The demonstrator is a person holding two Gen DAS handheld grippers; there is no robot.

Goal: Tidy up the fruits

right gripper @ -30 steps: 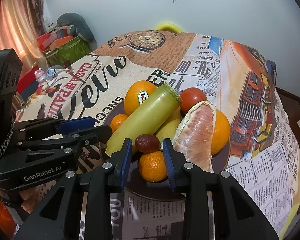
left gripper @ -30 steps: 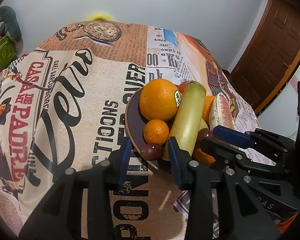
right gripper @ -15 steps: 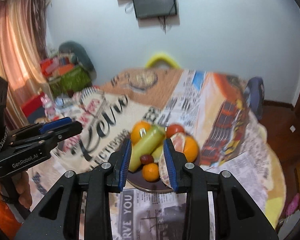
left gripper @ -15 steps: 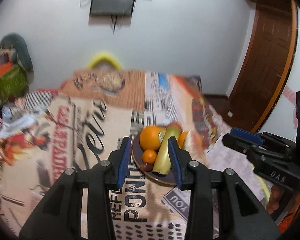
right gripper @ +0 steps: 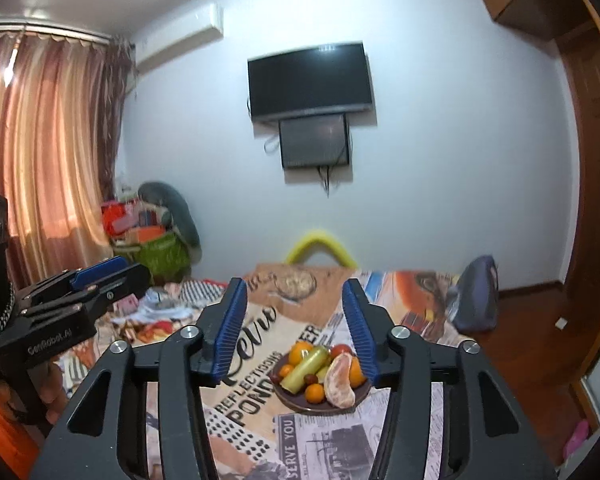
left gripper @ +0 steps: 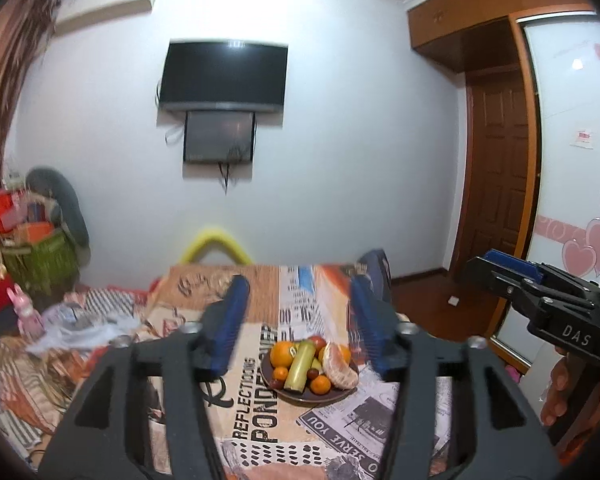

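Observation:
A dark plate [left gripper: 338, 395] piled with fruit sits on the printed tablecloth. On it lie oranges [left gripper: 282, 353], a long green fruit [left gripper: 300, 365], a peeled pomelo segment [left gripper: 339, 364], a red tomato and small dark plums. The plate also shows in the right wrist view [right gripper: 290, 400], with the pomelo segment [right gripper: 339, 380] at the front right. My left gripper [left gripper: 300, 320] is open and empty, well back from the plate and above it. My right gripper [right gripper: 296, 320] is open and empty, equally far back.
The table [left gripper: 228, 420] has a cloth printed with newspaper text. A yellow chair back [left gripper: 216, 246] stands at the far edge and a blue bag [right gripper: 476, 296] at the right. A TV [left gripper: 224, 74] hangs on the wall. Clutter lies at the left [right gripper: 148, 236]. A wooden door [left gripper: 496, 176] is at the right.
Both grippers have pulled far back and up from the plate, and their jaws have opened wider. The fruit stays on the plate.

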